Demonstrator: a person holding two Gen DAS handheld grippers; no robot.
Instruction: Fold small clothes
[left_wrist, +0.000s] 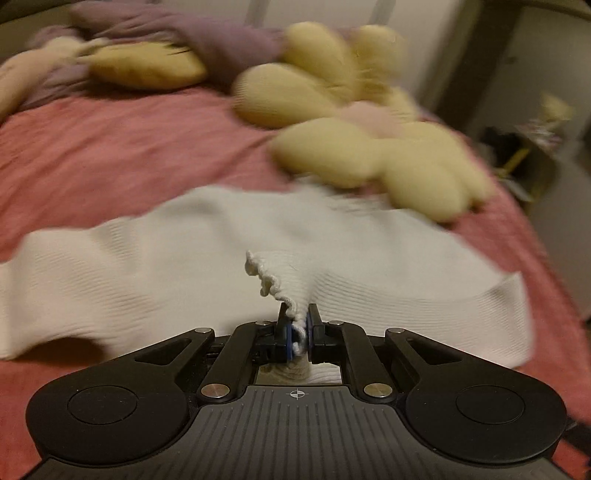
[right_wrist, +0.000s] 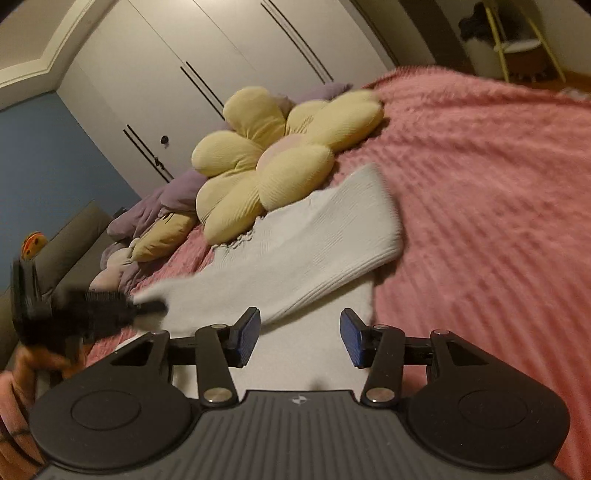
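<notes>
Left tongs (left_wrist: 299, 325) pinch the scalloped hem of the white garment (left_wrist: 221, 258), which lies on the pink bed (left_wrist: 110, 147) at six o'clock of the flower cushion (right_wrist: 266, 162); right tongs (right_wrist: 299, 338) hover wide, gripping nothing (folding looks barely begun).

Each tool is matte black: a ribbed grey-black plate marked with a small crosshair, a round disc at either side, and linkage arms pinned with silver screws. The left tool (left_wrist: 299, 328) and right tool (right_wrist: 300, 334) both end in blue-padded fingers (right_wrist: 246, 334).
</notes>
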